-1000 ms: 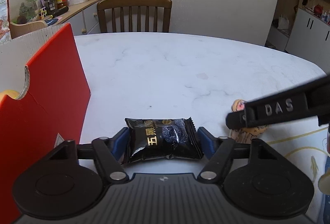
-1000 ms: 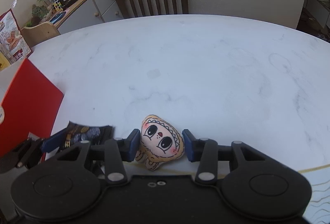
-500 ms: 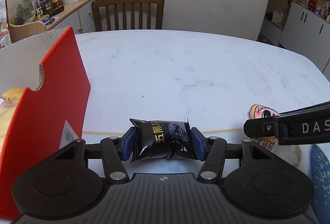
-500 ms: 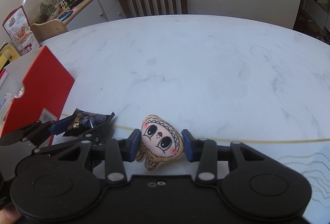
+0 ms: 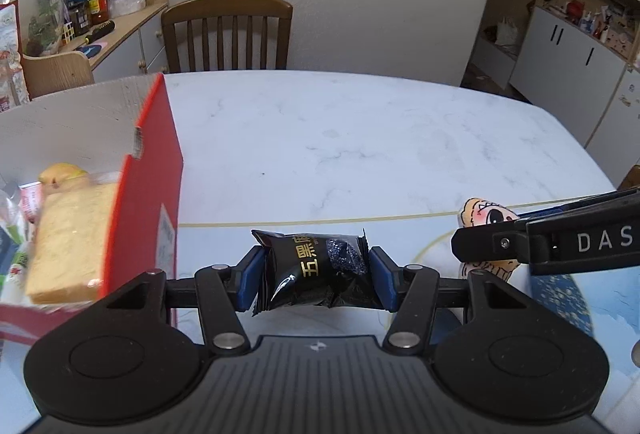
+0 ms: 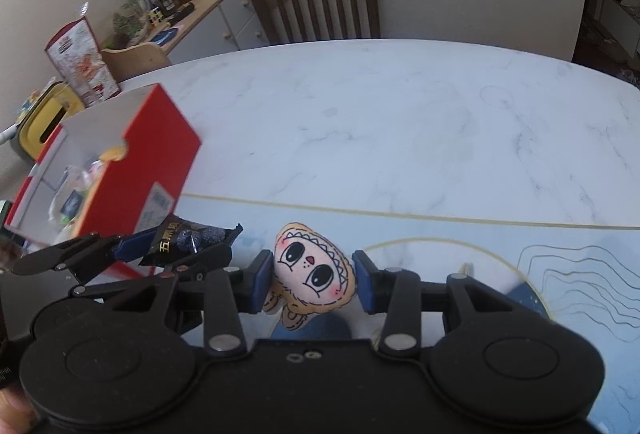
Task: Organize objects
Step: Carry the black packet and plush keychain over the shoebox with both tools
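My left gripper (image 5: 316, 276) is shut on a black snack packet (image 5: 314, 266) with gold characters, held crumpled above the table. My right gripper (image 6: 312, 280) is shut on a small plush doll face (image 6: 314, 274) with big eyes and a tan hood, also lifted off the surface. In the right wrist view the left gripper (image 6: 176, 248) with its black snack packet (image 6: 188, 238) hangs just left of the doll. A red open box (image 5: 148, 194) stands at the left, holding a slice of bread (image 5: 68, 234) and other wrapped items. The doll (image 5: 484, 214) shows behind the right gripper's fingers (image 5: 500, 246) in the left wrist view.
The white marble table (image 6: 400, 122) stretches ahead, with a patterned blue-and-gold mat (image 6: 560, 274) under the grippers. A wooden chair (image 5: 226, 34) stands at the far edge. A cluttered sideboard (image 6: 192, 6) lies far left. A yellow container (image 6: 44, 114) sits behind the red box.
The left gripper's jaws closed onto the snack packet and crumpled it. Both grippers rose from the table with their objects, and more of the box's inside has come into view.
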The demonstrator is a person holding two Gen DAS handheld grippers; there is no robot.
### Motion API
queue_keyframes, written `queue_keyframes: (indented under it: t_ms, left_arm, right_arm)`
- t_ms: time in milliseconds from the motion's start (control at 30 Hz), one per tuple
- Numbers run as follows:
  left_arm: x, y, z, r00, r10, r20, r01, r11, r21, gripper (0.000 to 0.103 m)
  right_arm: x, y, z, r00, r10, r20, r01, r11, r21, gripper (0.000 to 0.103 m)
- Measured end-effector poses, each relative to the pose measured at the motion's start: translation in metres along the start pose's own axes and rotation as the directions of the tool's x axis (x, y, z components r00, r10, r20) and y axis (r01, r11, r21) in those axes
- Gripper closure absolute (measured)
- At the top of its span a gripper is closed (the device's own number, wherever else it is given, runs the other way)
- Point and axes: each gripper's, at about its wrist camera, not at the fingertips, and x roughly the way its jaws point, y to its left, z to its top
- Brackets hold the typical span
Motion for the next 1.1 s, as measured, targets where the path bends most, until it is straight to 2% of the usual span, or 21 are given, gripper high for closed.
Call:
queue_keyframes:
  t_ms: [500,733,1100]
  left_arm:
    - [-0.069,0.050,0.003,0.998,-0.041,0.045,0.040,0.998,0.043,0.047]
    - [-0.093,0.087,0.003,0.998,-0.030,0.056,0.027,0.998,0.053,0.047]
    - [-0.110,0.158,0.000,0.998,0.035,0.052,-0.036,0.999,0.033,0.047]
  right_arm:
    - [-0.043,0.066,-0.001,0.999,0.040,0.037,-0.036,0.994,-0.105,0.061]
    - [-0.041,0.106,0.005,0.997,0.055,0.045,-0.048,0.986,-0.162,0.061]
    - [-0.021,0.172,0.023,0.995,0.080,0.055,-0.065,0.970,-0.234,0.061]
